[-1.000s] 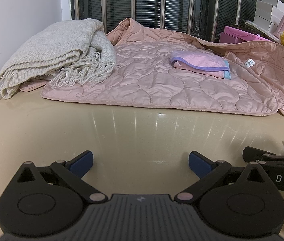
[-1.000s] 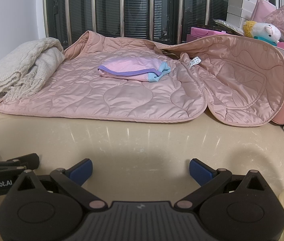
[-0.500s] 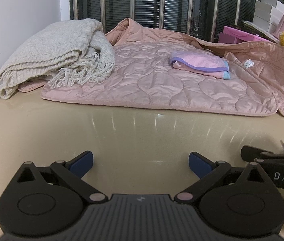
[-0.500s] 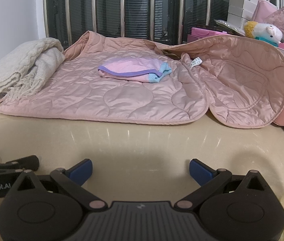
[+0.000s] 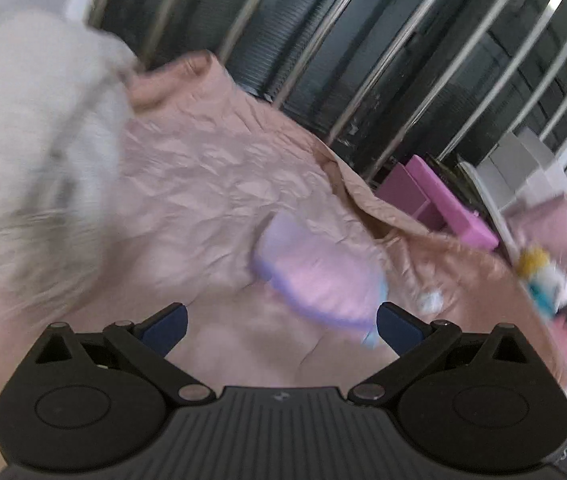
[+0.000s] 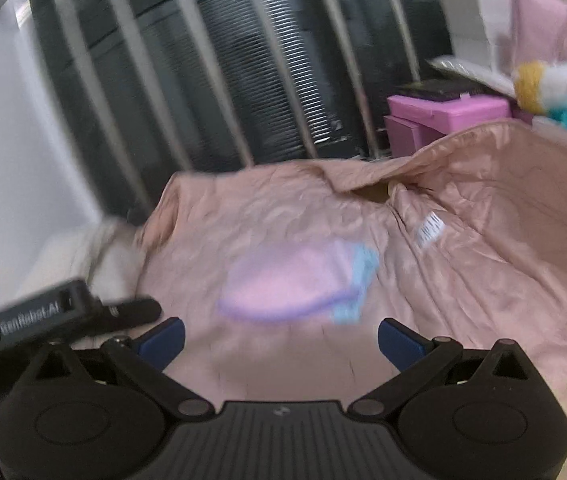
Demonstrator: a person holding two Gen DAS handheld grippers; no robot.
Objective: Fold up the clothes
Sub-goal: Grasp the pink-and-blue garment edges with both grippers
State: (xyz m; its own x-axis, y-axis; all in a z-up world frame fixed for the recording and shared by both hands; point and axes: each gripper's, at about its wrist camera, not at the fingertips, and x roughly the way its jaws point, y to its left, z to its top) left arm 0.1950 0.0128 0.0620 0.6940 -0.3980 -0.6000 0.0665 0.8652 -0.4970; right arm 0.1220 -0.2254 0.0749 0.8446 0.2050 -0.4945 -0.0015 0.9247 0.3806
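Observation:
A pink quilted jacket [image 5: 211, 184] [image 6: 283, 220] lies spread open over the table, and both views are blurred by motion. On it rests a small folded pink garment with purple trim and a light blue edge [image 5: 315, 276] [image 6: 295, 284]. My left gripper [image 5: 281, 324] is open above the jacket, tilted, with the small garment just ahead between its blue fingertips. My right gripper [image 6: 281, 338] is open too, just short of the same garment. The left gripper's body [image 6: 55, 312] shows at the left of the right wrist view.
A cream knitted blanket [image 5: 31, 152] is heaped at the left on the jacket's edge. Pink boxes [image 6: 443, 120], white boxes [image 5: 523, 168] and a plush toy [image 6: 555, 88] stand at the back right. A barred window [image 6: 243, 60] runs behind the table.
Both grippers have swept forward from the bare table front to over the jacket, close to the small folded garment. The left view has tilted. Both stay open.

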